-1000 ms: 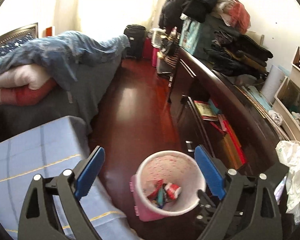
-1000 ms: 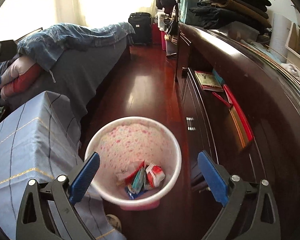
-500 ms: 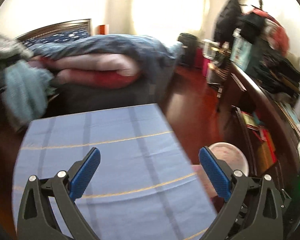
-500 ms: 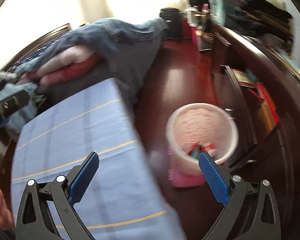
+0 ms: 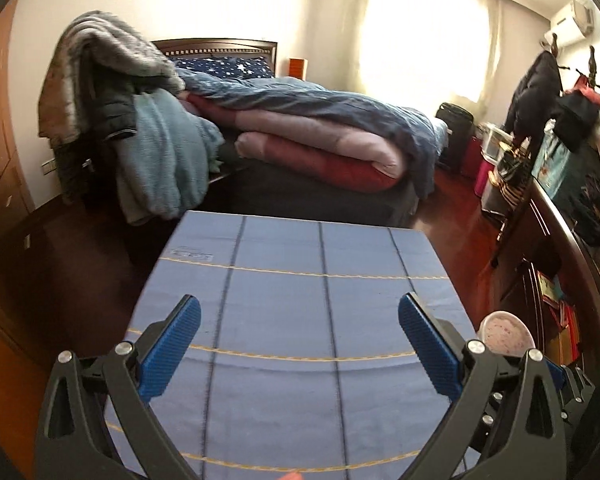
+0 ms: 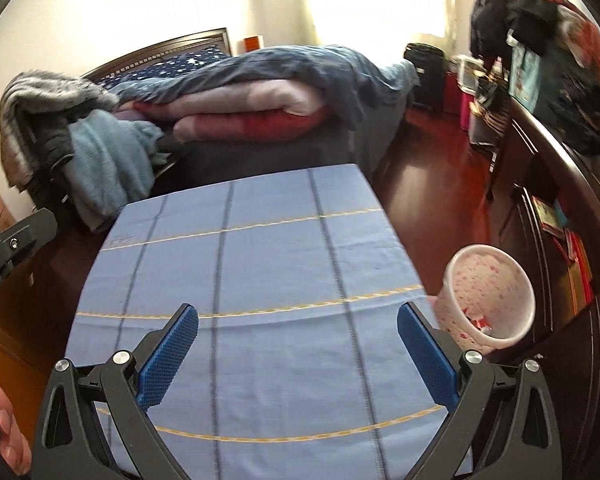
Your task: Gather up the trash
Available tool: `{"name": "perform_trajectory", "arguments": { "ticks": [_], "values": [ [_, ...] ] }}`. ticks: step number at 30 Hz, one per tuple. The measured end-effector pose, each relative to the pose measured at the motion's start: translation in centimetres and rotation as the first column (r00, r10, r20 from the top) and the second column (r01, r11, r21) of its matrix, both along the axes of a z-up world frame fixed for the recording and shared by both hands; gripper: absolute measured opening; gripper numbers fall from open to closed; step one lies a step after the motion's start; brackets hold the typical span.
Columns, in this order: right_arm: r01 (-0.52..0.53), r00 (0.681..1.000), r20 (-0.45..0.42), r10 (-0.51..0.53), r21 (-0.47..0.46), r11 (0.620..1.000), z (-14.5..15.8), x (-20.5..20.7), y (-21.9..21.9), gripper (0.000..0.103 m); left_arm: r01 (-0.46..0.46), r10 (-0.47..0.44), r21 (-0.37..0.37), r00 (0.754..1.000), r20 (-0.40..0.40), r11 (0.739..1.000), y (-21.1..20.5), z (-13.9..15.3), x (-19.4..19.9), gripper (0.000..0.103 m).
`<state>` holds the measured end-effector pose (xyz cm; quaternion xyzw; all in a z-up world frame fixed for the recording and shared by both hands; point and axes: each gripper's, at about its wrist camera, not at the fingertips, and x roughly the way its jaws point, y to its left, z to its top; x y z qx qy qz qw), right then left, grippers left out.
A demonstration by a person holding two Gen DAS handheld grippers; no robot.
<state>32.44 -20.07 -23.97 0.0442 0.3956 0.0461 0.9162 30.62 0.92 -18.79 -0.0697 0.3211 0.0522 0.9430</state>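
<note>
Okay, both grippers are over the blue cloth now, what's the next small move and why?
Probably stop and look around for more trash. Both the left gripper and the right gripper are open and empty, the blue cloth shows nothing to pick up, and the bin already holds wrappers.

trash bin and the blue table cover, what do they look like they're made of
Trash bin: probably thin plastic, pale with pink speckles; its smooth rolled rim and even, slightly see-through wall suggest it, though a liner bag is possible. Blue table cover: woven fabric, matte; dark and yellow stitched-looking lines, a small sewn label and soft folds over the edges point to cloth.
</note>
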Motion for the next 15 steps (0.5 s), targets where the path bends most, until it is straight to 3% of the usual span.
{"name": "perform_trajectory", "arguments": {
  "ticks": [7, 15],
  "values": [
    [-0.050, 0.998, 0.024, 0.051, -0.038, 0.998, 1.0, -1.0, 3.3, 0.099, -0.015, 0.015, -0.013, 1.000, 0.008, 1.000, 2.1, 0.4, -1.3, 0.099],
    [-0.055, 0.998, 0.040, 0.057, -0.044, 0.998, 2.0, -2.1, 3.8, 0.099, -0.012, 0.013, -0.015, 0.999, 0.034, 1.000, 2.4, 1.2, -2.7, 0.099]
  ]
}}
